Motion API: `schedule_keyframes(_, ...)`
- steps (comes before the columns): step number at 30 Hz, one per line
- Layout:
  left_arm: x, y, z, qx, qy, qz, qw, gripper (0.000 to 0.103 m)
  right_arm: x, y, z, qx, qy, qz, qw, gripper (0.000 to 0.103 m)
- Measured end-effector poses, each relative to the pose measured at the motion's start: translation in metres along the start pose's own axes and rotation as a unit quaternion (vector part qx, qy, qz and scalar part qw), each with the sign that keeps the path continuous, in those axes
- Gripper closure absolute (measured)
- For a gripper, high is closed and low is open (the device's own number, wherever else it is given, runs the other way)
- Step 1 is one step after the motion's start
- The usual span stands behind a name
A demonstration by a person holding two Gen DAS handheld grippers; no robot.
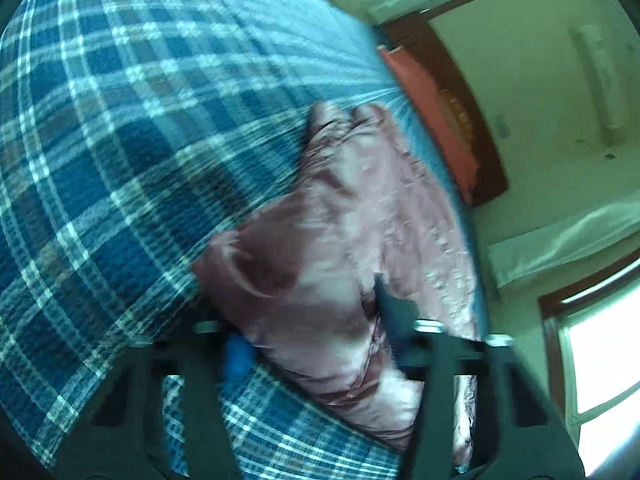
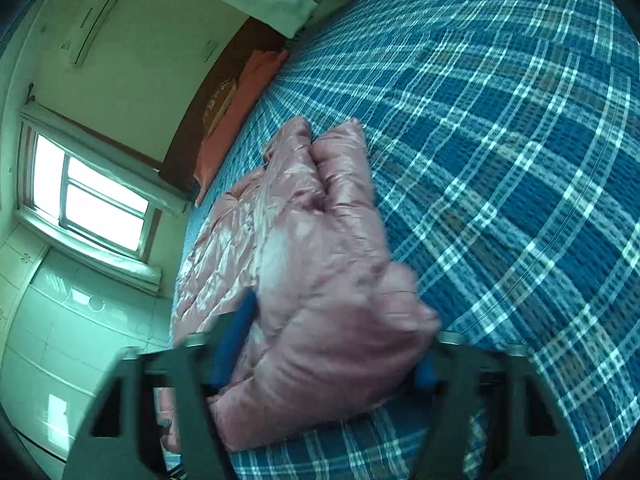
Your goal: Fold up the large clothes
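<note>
Plainly, a shiny pink puffer jacket point(image 2: 304, 248) lies bunched on a bed spread with a blue plaid blanket point(image 2: 500, 160), near the edge by an orange pillow point(image 2: 240, 96) and a dark headboard point(image 1: 452, 92). Padded fabric fills the span between the blue pads point(image 2: 234, 340) of the right gripper point(image 2: 324, 356), which grips it. Although blur smears the left wrist view, the left gripper point(image 1: 316, 344) seems clamped on a jacket fold too.
</note>
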State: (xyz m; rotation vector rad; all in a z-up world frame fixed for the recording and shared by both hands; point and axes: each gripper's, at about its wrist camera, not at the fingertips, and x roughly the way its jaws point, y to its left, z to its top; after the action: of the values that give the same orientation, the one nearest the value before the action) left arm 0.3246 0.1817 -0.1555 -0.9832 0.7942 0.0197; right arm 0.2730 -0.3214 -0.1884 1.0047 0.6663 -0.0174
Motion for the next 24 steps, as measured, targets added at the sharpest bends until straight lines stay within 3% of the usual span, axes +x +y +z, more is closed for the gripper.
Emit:
schedule_keyframes(1, 0.0, 0.001, -0.001, -0.002, -0.001, -0.006, 1.0, 0.071, 0.005, 0.0, 0.003, 0.005, 0.006, 0.01, 1.0, 0.071)
schedule_keyframes(3, -0.002, -0.001, -0.001, 0.008, -0.001, -0.011, 0.9999, 0.083, 0.004, -0.002, 0.002, 0.0, 0.01, 0.017, 1.0, 0.078)
schedule_keyframes(6, -0.012, -0.008, -0.004, 0.033, -0.008, -0.009, 0.9994, 0.089, -0.004, 0.003, -0.001, -0.023, 0.005, 0.018, 1.0, 0.084)
schedule_keyframes(12, -0.032, -0.007, -0.006, 0.033, -0.006, -0.008, 0.9994, 0.091, -0.027, 0.003, -0.01, -0.035, 0.008, 0.022, 0.999, 0.085)
schedule_keyframes(24, -0.086, 0.025, -0.041, 0.039, 0.013, 0.006, 0.9992, 0.091, -0.064, -0.015, -0.035, -0.033, 0.025, 0.02, 0.999, 0.085)
